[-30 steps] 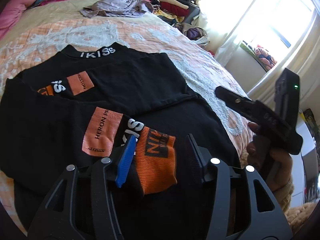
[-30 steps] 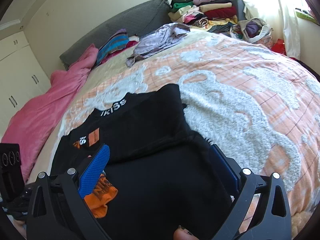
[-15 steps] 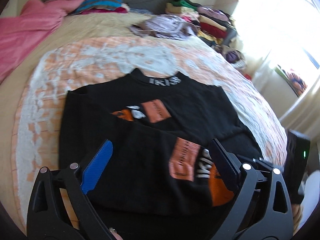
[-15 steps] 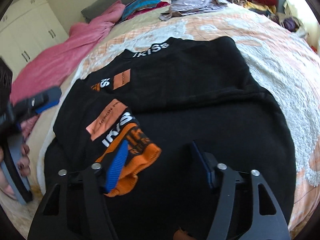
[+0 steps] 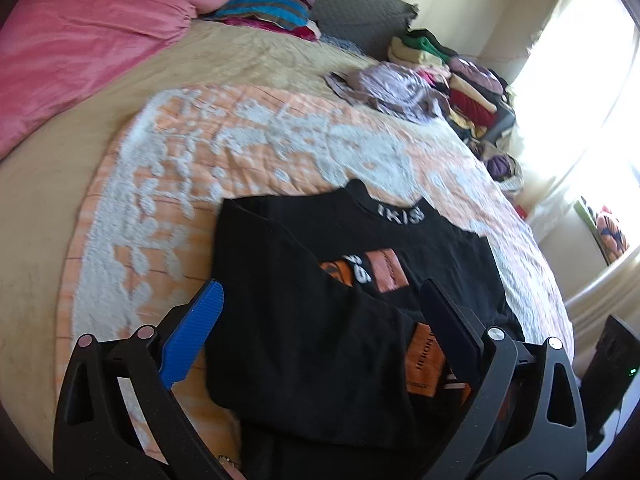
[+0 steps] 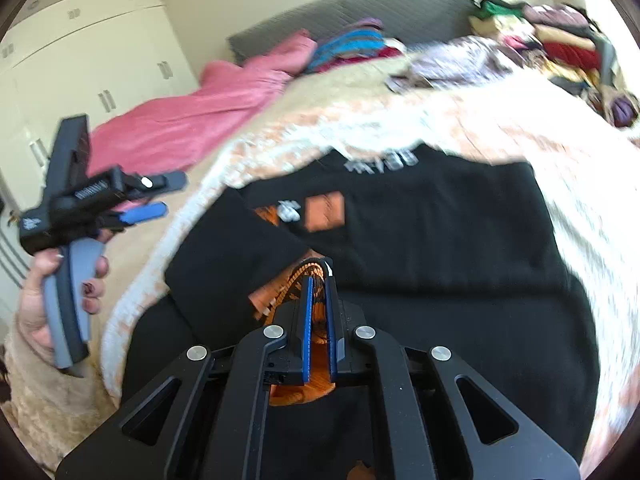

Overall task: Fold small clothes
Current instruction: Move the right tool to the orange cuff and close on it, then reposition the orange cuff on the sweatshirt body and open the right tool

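The right tongs (image 6: 319, 280) are pressed together on the orange cuff (image 6: 298, 280) of the black sweater (image 6: 440, 248); their jaws have just been closing, and the ribbed orange cloth is pinched between the blue pads. The left tongs (image 5: 316, 320) are spread wide with nothing between them; their jaws have just been opening, and in the right wrist view they hang off to the left side of the bed in the person's hand (image 6: 60, 284), clear of the cloth.

The sweater lies flat on the orange-and-white quilt (image 5: 240, 152), collar with white lettering (image 5: 400, 214) toward the headboard (image 5: 340, 4). One sleeve is already laid across the chest, its orange patch (image 5: 390, 270) facing up, and a second sleeve lies lower down over the body. The grip on the cuff is likely there because the cuff is the firm end of the sleeve: pulled from that point, the whole sleeve follows, so it can be laid straight across the body for the next fold. The free tongs seem to be kept open and out of the way so they can come in for another edge.

Further out, a pink blanket (image 5: 88, 40) lies bunched by the headboard beside striped folded cloth (image 5: 264, 10). A crumpled lilac garment (image 5: 384, 84) and a pile of clothes (image 5: 452, 76) sit at the far corner near the bright window (image 5: 592, 80).
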Motion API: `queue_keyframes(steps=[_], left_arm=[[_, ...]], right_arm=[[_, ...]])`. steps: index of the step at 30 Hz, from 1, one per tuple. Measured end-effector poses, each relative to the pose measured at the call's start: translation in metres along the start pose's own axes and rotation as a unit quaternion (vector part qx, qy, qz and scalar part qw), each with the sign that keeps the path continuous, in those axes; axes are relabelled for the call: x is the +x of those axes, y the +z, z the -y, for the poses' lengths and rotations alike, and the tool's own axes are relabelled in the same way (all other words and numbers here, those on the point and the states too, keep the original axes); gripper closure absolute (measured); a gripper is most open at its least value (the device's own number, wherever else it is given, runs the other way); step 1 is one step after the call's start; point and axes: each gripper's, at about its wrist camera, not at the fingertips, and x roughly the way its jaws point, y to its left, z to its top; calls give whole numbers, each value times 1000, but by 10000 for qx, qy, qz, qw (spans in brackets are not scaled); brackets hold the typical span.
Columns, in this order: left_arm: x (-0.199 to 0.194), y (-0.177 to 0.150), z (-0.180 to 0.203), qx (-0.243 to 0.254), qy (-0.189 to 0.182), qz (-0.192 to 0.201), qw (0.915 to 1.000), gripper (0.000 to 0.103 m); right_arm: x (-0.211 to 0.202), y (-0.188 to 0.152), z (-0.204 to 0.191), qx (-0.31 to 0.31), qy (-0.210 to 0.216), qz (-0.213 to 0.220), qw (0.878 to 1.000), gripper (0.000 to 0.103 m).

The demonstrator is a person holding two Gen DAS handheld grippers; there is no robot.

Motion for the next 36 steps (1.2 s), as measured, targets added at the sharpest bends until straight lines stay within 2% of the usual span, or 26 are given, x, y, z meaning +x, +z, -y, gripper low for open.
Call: queue_keyframes(steps=[6,11,14,20,27,36], left_arm=[[-9,9,-19,-212,128,174,9995,11],[-10,14,-31,-374,141,224,9990,11],[-10,17,-31,-362,173,293,9988,11],[-3,20,-21,-153,227,289,9992,11],[16,19,-4,175,429,219,9987,11],[45,8,16,573,525,-81,9969,11]], right_arm=[[-11,56,-16,-562,346,248,9975,98],[-21,99,-23,-1370,-10,514,9892,98],[-23,115,-13,-1460,16,563,9877,98],[-19,118,11,-1592,-339,630,9847,98],[-9,102,48,-1175,-567,517,9901,98],[3,82,77,-761,-669,357,9942,98]])
